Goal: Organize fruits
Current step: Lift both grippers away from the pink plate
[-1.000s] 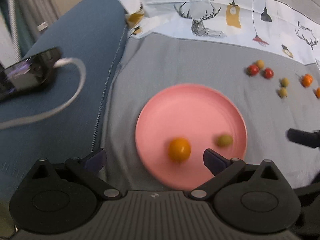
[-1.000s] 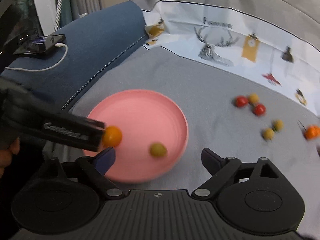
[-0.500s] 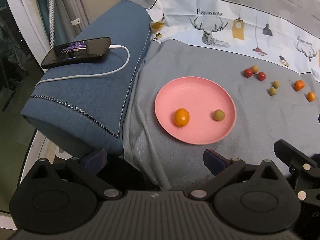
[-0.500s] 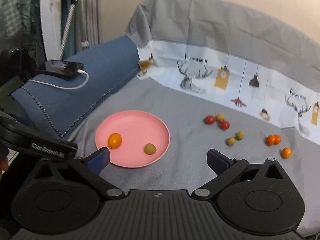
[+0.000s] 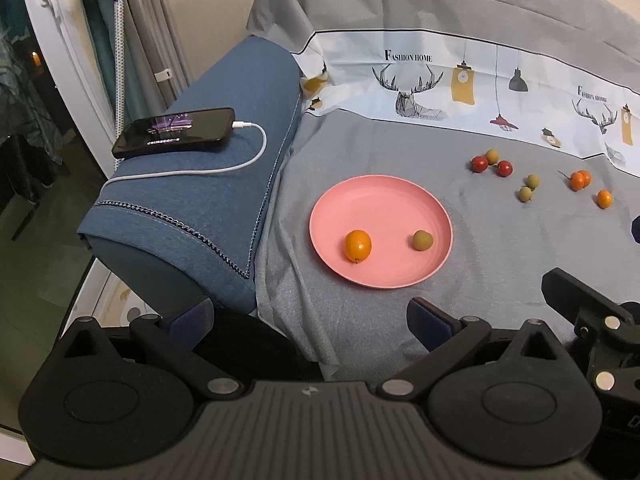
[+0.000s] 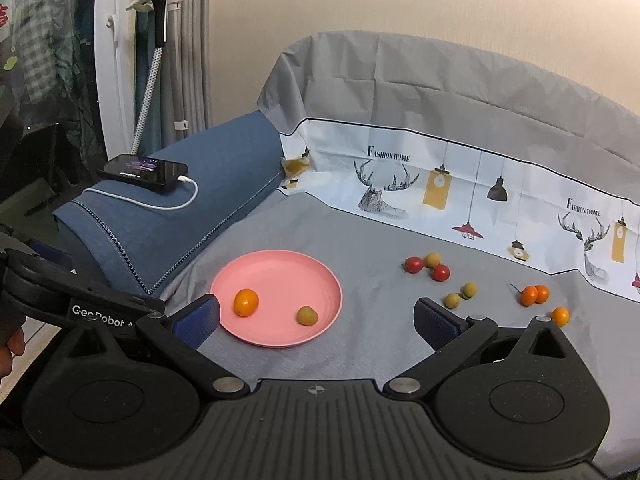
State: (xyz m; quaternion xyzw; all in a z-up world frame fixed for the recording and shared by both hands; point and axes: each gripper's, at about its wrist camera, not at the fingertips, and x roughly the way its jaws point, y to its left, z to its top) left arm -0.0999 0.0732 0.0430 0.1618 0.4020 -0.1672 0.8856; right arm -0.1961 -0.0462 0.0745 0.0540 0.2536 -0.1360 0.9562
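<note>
Hiding part of your round pink plastic plate [image 6: 280,272], both tongs, left [image 5: 310,316] and right [image 6: 318,314], gape empty over the grey-sheeted sofa [image 6: 360,360].

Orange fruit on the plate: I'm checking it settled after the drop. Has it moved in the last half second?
No. The orange fruit sits at the same spot on the pink plate, left of the green fruit.

Left view: from behind the left tool [image 5: 308,316], angled steeply down, set back from the plate [image 5: 432,216].
Right view: behind the right tool [image 6: 316,318], shallower tilt, facing the wall.
Shared: plate [image 6: 328,280], phone [image 5: 172,132], scattered fruit.
</note>
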